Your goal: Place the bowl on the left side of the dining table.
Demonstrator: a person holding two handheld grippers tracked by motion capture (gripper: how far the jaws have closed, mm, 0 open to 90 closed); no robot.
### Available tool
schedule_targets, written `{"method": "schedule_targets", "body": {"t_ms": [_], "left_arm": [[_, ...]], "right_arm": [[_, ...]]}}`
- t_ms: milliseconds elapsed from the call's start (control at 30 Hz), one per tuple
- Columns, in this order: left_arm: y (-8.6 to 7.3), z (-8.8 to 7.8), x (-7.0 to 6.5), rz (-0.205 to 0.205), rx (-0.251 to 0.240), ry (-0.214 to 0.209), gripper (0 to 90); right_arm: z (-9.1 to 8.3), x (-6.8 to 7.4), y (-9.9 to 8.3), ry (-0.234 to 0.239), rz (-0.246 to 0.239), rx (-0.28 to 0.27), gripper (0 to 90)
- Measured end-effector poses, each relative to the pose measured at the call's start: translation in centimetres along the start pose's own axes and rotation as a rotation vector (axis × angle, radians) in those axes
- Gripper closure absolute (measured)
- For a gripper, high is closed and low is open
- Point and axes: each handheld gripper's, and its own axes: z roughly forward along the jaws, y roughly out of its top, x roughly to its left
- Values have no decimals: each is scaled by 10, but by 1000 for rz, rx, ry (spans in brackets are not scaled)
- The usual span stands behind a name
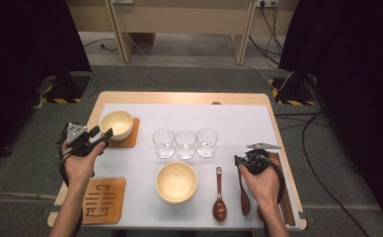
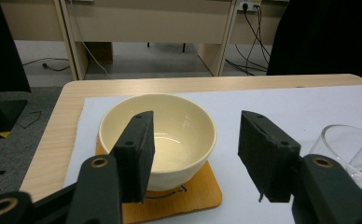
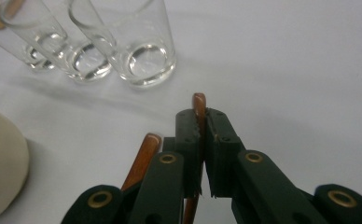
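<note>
My right gripper is shut on the thin handle of a brown wooden spoon, whose tip pokes out beyond the pads. In the high view the right gripper holds the spoon at the table's right, its scoop end pointing toward the near edge. My left gripper stands open in front of a cream bowl on a wooden coaster, nothing between its pads. From above, the left gripper sits just left of that bowl.
A second brown spoon lies left of the held one. Three clear glasses stand in a row mid-table. Another cream bowl sits near the front, a bare carved coaster at front left. Dark sticks lie along the right edge.
</note>
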Motion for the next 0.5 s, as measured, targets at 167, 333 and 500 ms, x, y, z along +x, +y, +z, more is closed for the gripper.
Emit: {"method": "schedule_targets", "body": {"t_ms": [167, 333, 500], "left_arm": [[0, 0, -2, 1, 0, -8, 452], [0, -1, -4, 2, 2, -8, 453], [0, -1, -6, 4, -1, -11, 452]], "right_arm": [[-12, 2, 2, 4, -41, -100, 848], [-18, 3, 3, 9, -70, -163, 848], [-25, 4, 3, 11, -101, -248, 849]]}}
